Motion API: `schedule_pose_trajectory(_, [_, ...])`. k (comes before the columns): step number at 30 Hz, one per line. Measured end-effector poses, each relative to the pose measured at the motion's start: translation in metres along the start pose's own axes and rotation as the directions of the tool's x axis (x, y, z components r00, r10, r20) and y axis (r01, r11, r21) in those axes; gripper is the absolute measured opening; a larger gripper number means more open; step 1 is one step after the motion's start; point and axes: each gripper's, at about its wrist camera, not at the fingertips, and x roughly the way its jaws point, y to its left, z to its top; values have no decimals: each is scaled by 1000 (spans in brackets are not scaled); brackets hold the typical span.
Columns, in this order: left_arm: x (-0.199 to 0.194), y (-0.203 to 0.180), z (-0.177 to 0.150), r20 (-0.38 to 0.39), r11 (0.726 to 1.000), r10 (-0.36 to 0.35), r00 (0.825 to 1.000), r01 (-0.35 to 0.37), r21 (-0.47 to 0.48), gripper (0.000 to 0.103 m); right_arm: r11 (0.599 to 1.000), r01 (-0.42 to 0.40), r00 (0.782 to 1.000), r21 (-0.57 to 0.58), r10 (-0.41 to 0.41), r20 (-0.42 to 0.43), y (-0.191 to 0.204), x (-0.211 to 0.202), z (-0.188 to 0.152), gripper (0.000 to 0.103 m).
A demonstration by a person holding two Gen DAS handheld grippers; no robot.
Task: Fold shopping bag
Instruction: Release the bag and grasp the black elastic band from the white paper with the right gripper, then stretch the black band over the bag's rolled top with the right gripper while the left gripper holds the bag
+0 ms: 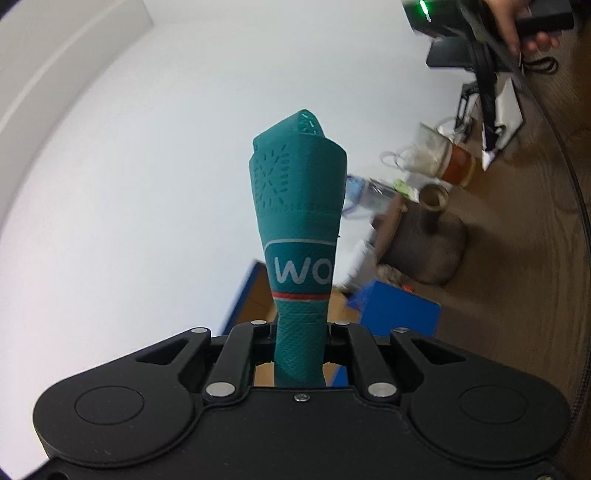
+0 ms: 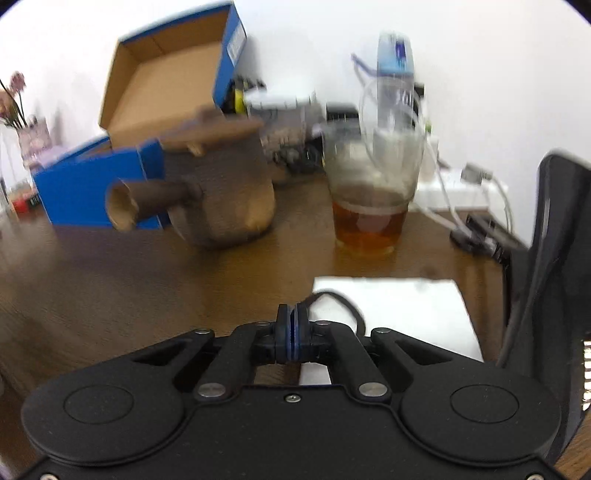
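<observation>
A: Where's the shopping bag (image 1: 299, 229)?

B: Up in the left gripper (image 1: 300, 332), a teal roll standing out from between its fingers against the white wall. The jaws are clenched on its lower end. White letters "wa" show on it, but the rest of the word wraps round out of sight, and the fingertips themselves are hidden behind the fabric.

A: And the right gripper (image 2: 291, 332)?

B: Pressed fully together – the two blue-edged pads meet with nothing between them. A thin black cord (image 2: 343, 306) loops just beyond the tips; I cannot tell whether it touches them.

A: What lies under it?

B: A white sheet (image 2: 399, 317) on the brown wooden table (image 2: 110, 280), its near edge cut off by the gripper body. Whether it is paper or card I can't say.

A: Further back?

B: All smeared by blur. A brown pot with a side handle (image 2: 218, 184), a glass of amber liquid (image 2: 369, 206) beside it, a plastic bottle (image 2: 393, 74) behind the glass, and an open blue cardboard box (image 2: 166, 81). The clutter between box and bottle is too blurred to name.

A: Is the person visible?

B: Only a hand (image 1: 517, 26) in the left view's top right corner, gripping a dark device – mostly cropped by the frame. A dark curved shape (image 2: 546, 258) fills the right view's edge; I cannot make out what it is
</observation>
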Motion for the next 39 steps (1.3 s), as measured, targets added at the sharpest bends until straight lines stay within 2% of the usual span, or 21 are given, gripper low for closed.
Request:
schedule_pose_trajectory(2, [7, 11, -9, -118, 997, -20, 993, 10, -81, 12, 999, -47, 996, 7, 47, 78, 13, -21, 5, 0])
schedule_pose_trajectory(3, [18, 13, -12, -149, 994, -33, 988, 17, -110, 12, 997, -72, 991, 10, 70, 111, 21, -31, 8, 0])
schedule_pose_trajectory(6, [27, 36, -18, -247, 972, -67, 967, 8, -233, 12, 982, -185, 959, -31, 187, 215, 57, -64, 12, 0])
schedule_pose_trajectory(8, [25, 45, -19, -282, 968, -56, 958, -18, -252, 12, 955, -282, 916, -94, 297, 270, 92, -90, 12, 0])
schedule_pose_trajectory(10, [30, 44, -22, -288, 965, -51, 956, -27, -262, 12, 924, -357, 872, -134, 382, 305, 116, -107, 10, 0])
schedule_pose_trajectory(12, [28, 46, -23, -292, 960, -49, 955, -35, -277, 12, 879, -440, 814, -183, 477, 331, 143, -125, 8, 0])
schedule_pose_trajectory(13, [25, 46, -23, -289, 958, -48, 956, -38, -284, 12, 861, -470, 793, -192, 508, 336, 151, -129, 8, 0])
schedule_pose_trajectory(16, [13, 48, -19, -272, 957, -39, 962, -42, -285, 12, 830, -521, 756, -199, 557, 344, 167, -136, 5, 0])
schedule_pose_trajectory(22, [17, 35, -14, -269, 955, -68, 961, -15, -296, 12, 822, -552, 755, -139, 564, 335, 171, -132, -9, 1])
schedule_pose_trajectory(24, [18, 28, -11, -260, 958, -68, 963, -11, -288, 12, 810, -578, 746, -99, 574, 337, 167, -131, -15, 1])
schedule_pose_trajectory(27, [19, 12, -6, -233, 974, -58, 971, 3, -228, 12, 810, -586, 749, -13, 548, 372, 159, -126, -30, 1])
schedule_pose_trajectory(30, [17, -7, -2, -206, 989, -58, 977, 29, -143, 12, 818, -575, 745, 13, 516, 422, 148, -128, -37, 1])
schedule_pose_trajectory(34, [10, -32, 6, -131, 1000, -13, 991, 13, -3, 12, 857, -516, 779, -8, 473, 411, 147, -126, -32, 1])
schedule_pose_trajectory(36, [10, -33, 7, -122, 1000, -18, 992, 17, -16, 12, 878, -478, 797, -31, 448, 406, 148, -125, -30, 1])
schedule_pose_trajectory(37, [12, -28, 9, -131, 996, -55, 990, 45, -79, 12, 887, -460, 803, -49, 439, 403, 150, -124, -29, 1])
schedule_pose_trajectory(39, [12, -26, 10, -127, 993, -58, 990, 45, -105, 12, 896, -437, 810, -81, 431, 397, 154, -122, -31, 1])
